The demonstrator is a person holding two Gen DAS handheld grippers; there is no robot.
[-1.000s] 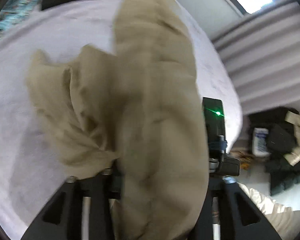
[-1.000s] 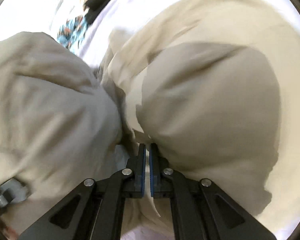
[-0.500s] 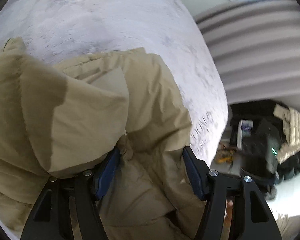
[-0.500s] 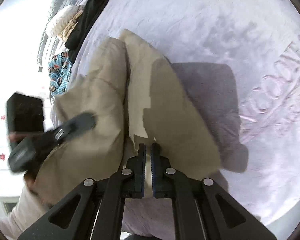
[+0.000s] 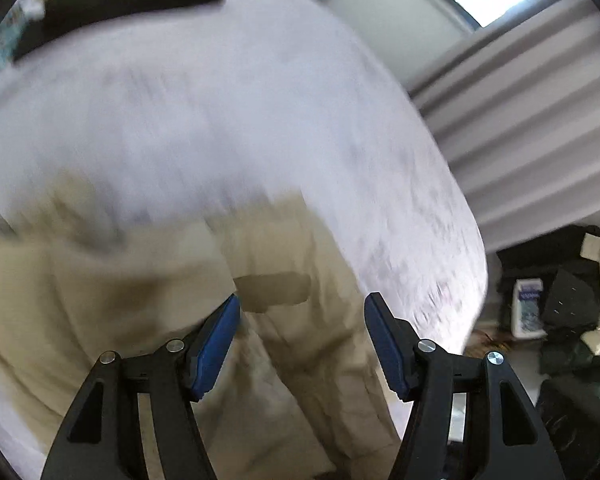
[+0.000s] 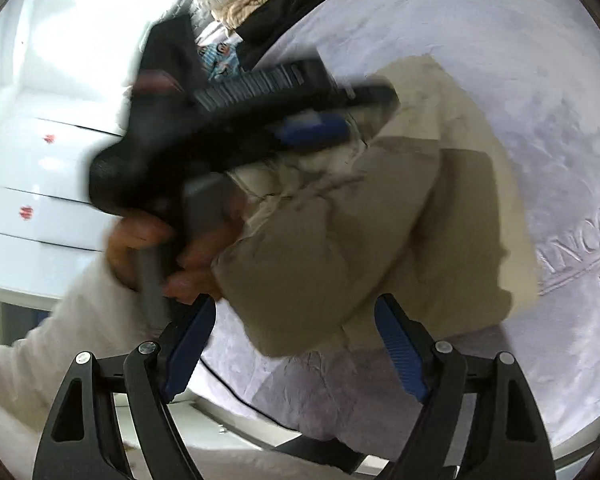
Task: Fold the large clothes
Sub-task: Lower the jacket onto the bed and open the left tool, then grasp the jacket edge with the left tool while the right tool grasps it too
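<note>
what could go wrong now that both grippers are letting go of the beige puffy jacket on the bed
1. The beige jacket is a puffy bundle; with the right gripper opening and nothing between its pads, the fold may spring apart.
2. The left gripper is open right over the fabric, so a pad could snag it and drag the fold.
3. The jacket's near edge lies close to the edge of the bed, so a nudge might slide it off.

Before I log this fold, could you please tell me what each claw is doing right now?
Left claw: open above the puffy beige padded jacket, gripping nothing.
Right claw: jaws opening, nothing between them; jacket lies on the bed beyond.
</note>
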